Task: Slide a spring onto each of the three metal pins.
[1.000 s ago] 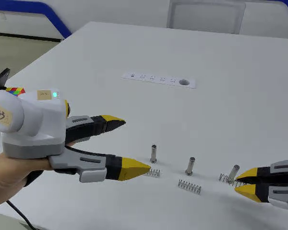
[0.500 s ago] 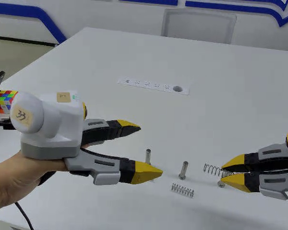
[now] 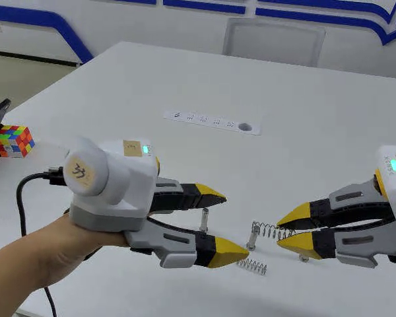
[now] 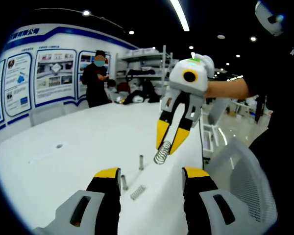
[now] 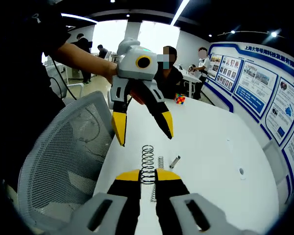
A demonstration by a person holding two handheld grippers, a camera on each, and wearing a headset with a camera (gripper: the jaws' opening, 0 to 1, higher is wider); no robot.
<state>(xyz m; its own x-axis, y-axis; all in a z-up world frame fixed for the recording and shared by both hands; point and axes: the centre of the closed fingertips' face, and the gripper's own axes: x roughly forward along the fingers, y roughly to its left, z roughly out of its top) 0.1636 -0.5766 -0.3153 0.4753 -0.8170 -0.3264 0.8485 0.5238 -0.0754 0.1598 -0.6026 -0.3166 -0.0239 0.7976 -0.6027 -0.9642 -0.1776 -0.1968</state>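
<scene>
**White bench, one spring pinched and pointed at a pin**

Worked over a plain white tabletop (image 3: pixel 330 152). Nearest, found one loose spring (image 3: pixel 252 265) lying flat on it, untouched, just below the jaws. Held the left gripper (image 3: pixel 236 223) spread wide and gripping nothing, low beside the left pin (image 3: pixel 204 220), likely standing by to steady a pin or to take up that spare coil. Pinched the carried spring (image 3: pixel 267 230) by one end in the right gripper (image 3: pixel 280 232), jaws almost closed on the wire, with the coil roughly level and its free end right at the top of the middle pin (image 3: pixel 253 238); could not tell contact from a near miss. Gripped it at the end, presumably, to leave the open bore free for threading over the pin. Looked early in the job, with no spring seen seated on any pin. Glimpsed a third pin (image 3: pixel 304 257) under the right jaws, mostly hidden. Farther back, noted a flush power strip (image 3: pixel 211 123), a colour cube (image 3: pixel 13 140) at the left edge, then a grey chair (image 3: pixel 274 41) and a white wall (image 3: pixel 119 20) with blue trim
</scene>
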